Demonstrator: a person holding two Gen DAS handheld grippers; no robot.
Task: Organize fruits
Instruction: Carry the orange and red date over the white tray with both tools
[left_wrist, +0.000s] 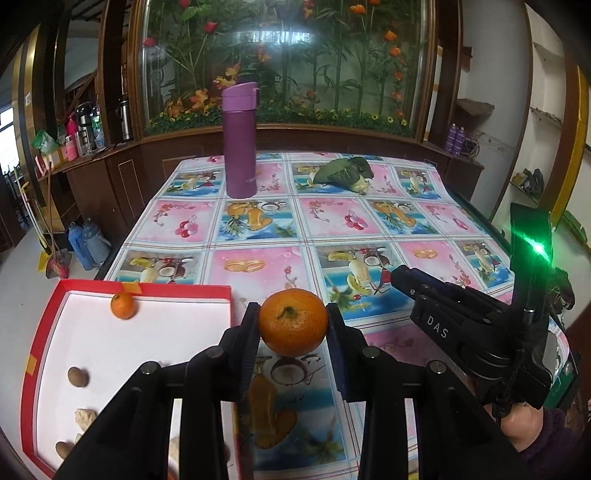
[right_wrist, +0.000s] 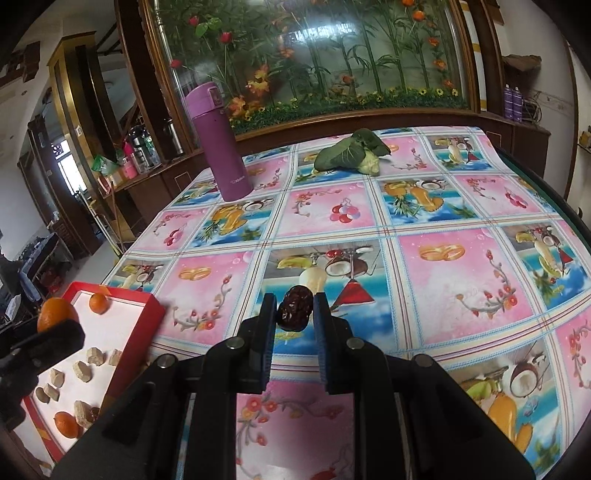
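My left gripper (left_wrist: 293, 325) is shut on a tangerine (left_wrist: 293, 322), held above the tablecloth just right of the red tray (left_wrist: 177, 290). The white-floored tray holds a small tangerine (left_wrist: 122, 305), brown nuts (left_wrist: 78, 376) and pale chunks (left_wrist: 85, 417). My right gripper (right_wrist: 294, 312) is shut on a dark red wrinkled date (right_wrist: 293, 308) over the table's middle. In the right wrist view the tray (right_wrist: 147, 306) lies at lower left, with the held tangerine (right_wrist: 55, 312) above it. The right gripper (left_wrist: 472, 317) also shows at the right of the left wrist view.
A tall purple flask (left_wrist: 241, 142) stands at the table's far left. A leafy green vegetable (left_wrist: 345, 171) lies at the far middle. The fruit-print tablecloth (right_wrist: 424, 258) covers the table. A glass flower display (left_wrist: 288, 62) backs it. A hand (left_wrist: 524, 424) holds the right gripper.
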